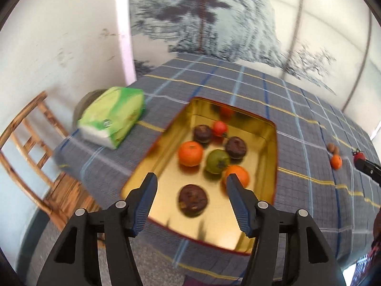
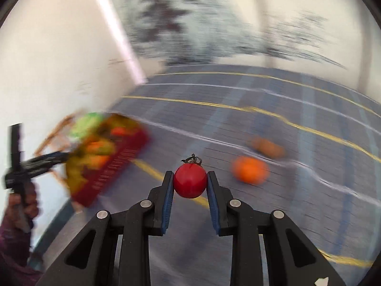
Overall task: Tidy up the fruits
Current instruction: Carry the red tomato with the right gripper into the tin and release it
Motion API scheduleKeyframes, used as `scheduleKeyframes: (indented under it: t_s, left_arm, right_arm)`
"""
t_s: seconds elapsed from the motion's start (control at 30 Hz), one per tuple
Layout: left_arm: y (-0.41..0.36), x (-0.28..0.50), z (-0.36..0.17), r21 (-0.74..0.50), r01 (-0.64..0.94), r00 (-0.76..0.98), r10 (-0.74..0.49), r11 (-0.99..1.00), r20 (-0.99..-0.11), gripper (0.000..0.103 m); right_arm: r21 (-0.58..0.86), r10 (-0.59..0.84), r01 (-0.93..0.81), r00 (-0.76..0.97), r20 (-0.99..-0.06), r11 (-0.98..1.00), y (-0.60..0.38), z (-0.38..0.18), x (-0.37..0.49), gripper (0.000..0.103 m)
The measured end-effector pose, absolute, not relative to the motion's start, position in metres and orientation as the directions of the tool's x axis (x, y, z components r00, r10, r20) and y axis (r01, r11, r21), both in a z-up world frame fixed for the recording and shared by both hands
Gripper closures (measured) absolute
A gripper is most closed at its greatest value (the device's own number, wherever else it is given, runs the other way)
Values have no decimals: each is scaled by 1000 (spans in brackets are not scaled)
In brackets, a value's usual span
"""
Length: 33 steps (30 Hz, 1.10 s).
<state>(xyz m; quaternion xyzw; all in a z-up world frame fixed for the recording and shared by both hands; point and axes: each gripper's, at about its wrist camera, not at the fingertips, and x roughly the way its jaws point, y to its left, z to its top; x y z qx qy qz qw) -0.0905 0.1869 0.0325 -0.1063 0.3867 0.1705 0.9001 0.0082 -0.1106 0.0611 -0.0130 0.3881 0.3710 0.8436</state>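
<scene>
A gold-lined tin [image 1: 166, 140] with red outer walls lies on the checked tablecloth and holds several fruits: oranges [image 1: 191, 153], a green one [image 1: 218, 161], a red tomato [image 1: 219, 128] and dark brown ones [image 1: 193, 200]. My left gripper [image 1: 190, 181] hovers open above the tin's near end, nothing between its fingers. In the right wrist view my right gripper [image 2: 190, 181] is shut on a red tomato [image 2: 190, 183] with a dry stem, lifted over the cloth. An orange [image 2: 250, 169] and a brown fruit [image 2: 268, 148] lie on the cloth beyond it, blurred.
A green and white packet [image 1: 112, 119] lies at the table's left edge, with a wooden chair [image 1: 35, 147] beside the table. A hand [image 2: 23, 205] holds the left gripper at the left of the right wrist view. The wall stands close behind the table.
</scene>
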Motion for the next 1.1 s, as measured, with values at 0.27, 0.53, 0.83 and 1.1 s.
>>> scheduleKeyframes:
  t_s: [0.27, 0.53, 0.83, 1.1]
  left_arm:
    - [212, -120, 28, -103, -454, 622, 233, 885, -747, 34]
    - [207, -136, 32, -49, -445, 650, 285, 894, -704, 12]
    - [202, -134, 26, -27, -423, 644, 279, 906, -712, 12]
    - [192, -130, 22, -21, -402, 634, 262, 915, -728, 12]
  right_arm:
    - [361, 747, -813, 131, -652, 457, 40, 58, -16, 78]
    - [356, 687, -842, 23, -727, 405, 118, 21, -27, 78]
    - [313, 642, -850, 37, -766, 424, 138, 4, -28, 75]
    - [331, 687, -837, 72, -723, 437, 117, 17, -27, 67]
